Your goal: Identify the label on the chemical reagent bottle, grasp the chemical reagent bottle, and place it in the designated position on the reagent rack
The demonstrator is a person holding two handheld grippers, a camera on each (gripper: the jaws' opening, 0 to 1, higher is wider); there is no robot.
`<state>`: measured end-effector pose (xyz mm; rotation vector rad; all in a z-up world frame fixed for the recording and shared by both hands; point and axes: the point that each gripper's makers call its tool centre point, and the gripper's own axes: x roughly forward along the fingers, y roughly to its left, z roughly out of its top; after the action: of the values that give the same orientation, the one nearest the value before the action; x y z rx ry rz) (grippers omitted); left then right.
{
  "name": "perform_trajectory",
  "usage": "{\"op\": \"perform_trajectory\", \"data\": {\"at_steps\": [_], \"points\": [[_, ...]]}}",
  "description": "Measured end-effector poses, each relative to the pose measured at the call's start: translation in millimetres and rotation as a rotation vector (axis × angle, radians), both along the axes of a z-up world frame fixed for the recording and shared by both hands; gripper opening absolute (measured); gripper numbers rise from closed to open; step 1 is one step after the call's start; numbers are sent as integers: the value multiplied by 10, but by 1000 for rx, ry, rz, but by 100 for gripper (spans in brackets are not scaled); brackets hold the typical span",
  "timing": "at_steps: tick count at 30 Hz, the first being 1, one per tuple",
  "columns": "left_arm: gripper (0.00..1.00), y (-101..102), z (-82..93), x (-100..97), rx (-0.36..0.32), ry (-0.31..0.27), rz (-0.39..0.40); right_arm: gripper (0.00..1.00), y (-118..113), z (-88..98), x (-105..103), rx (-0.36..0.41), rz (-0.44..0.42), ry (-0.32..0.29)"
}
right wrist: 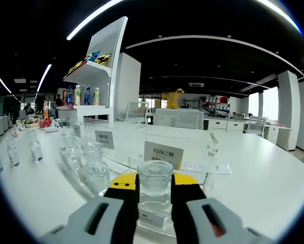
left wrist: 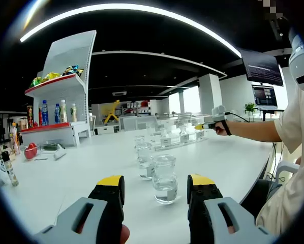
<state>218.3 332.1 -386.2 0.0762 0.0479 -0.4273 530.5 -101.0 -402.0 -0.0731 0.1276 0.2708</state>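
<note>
- Your right tongs (right wrist: 154,201) are clamped on a clear glass reagent bottle (right wrist: 154,190), one yellow-tipped jaw on each side of its body, stopper upright.
- The bottle sits at the near edge of the clear acrylic reagent rack (right wrist: 192,170), directly in front of the rack's label card (right wrist: 163,152).
- That card reads "EDTA" followed by characters too small to make out. A second card (right wrist: 104,139) further along the rack is not legible.
- The white label low on the held bottle is hidden between the jaws; match it to the card before you let go.
- Judgement: you are at the placing step. Keep the bottle vertical, settle its base flat in the slot under the EDTA card, then release gently.
- Neighbouring rack bottle (right wrist: 95,170) stands just beside it; don't nudge it.
- Your left tongs (left wrist: 154,195) are spread wide and empty above the white table (left wrist: 81,168), a spare stoppered bottle (left wrist: 165,179) ahead between the jaws.
</note>
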Motion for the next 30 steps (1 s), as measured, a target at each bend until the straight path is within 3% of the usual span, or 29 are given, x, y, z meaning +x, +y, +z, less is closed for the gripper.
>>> {"op": "perform_trajectory", "data": {"at_steps": [1,2,5,22,30], "points": [[49,-1,1,0,0,0,0,25,0,-43,-10,-3,-1,20],[49,-5,1,-1,1,0,-1,25,22,-60,-9,48,-8,28],[49,-14,10,-4,1,-2,-4,26,4,-64,-17,10,-9,22],[49,36,114,-51,-9,-30,2,34,33,-61,-38,18,1,26],[49,58,177,-68,-27,-54,-4,35,-16,78,-170,33,-6,13]]}}
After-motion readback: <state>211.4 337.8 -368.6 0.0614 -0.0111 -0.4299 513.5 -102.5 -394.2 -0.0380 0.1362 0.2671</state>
